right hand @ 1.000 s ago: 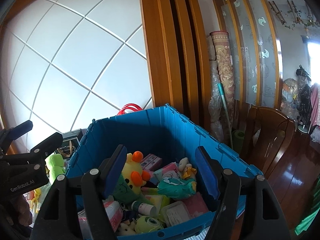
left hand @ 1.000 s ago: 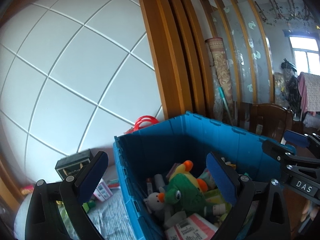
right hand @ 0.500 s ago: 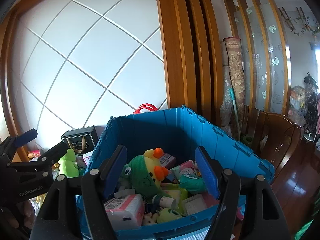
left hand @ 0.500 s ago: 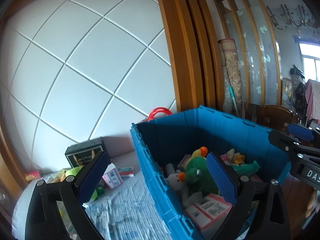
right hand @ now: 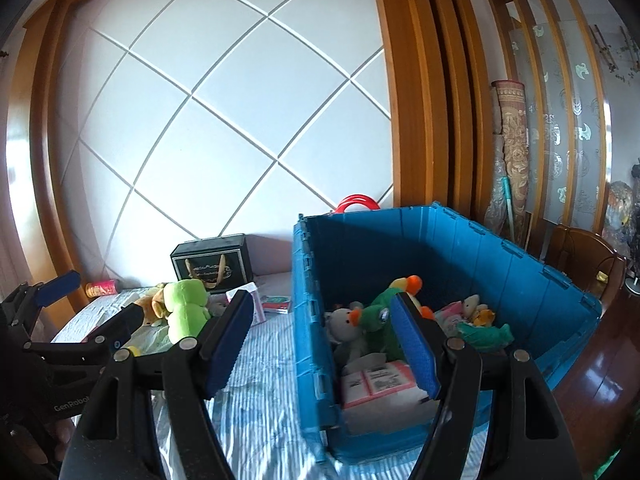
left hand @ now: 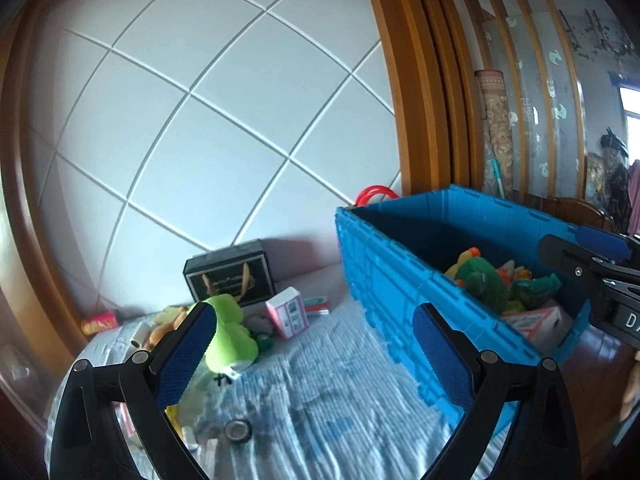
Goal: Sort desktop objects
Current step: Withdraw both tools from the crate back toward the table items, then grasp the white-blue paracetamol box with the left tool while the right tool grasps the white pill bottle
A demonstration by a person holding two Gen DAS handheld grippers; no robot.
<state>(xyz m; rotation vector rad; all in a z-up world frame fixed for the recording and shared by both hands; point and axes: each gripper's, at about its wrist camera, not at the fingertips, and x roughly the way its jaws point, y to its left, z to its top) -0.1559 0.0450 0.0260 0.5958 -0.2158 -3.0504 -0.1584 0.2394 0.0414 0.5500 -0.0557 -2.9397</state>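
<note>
A blue plastic crate (left hand: 384, 280) (right hand: 520, 272) stands on the striped cloth, holding plush toys, a green frog-like plush (right hand: 376, 320) among them, and pink boxes. Left of it lie loose items: a lime-green plush (left hand: 232, 332) (right hand: 184, 308), a pink-and-white carton (left hand: 288, 312), a tape roll (left hand: 238, 430) and a black box (left hand: 230, 272). My left gripper (left hand: 316, 340) is open and empty, held over the cloth between the lime plush and the crate's wall. My right gripper (right hand: 324, 336) is open and empty too, straddling the crate's left wall.
A white tiled wall panel in a wooden frame (right hand: 404, 120) rises behind the table. A red handle (right hand: 358, 202) peeks over the crate's back. A small pink can (right hand: 102, 288) lies at the far left. A wooden chair (right hand: 580, 256) and glossy floor are to the right.
Both grippers have swung left, away from above the crate's contents. The cluttered cloth left of the crate has come into view. Both sets of jaws stayed equally wide and empty.
</note>
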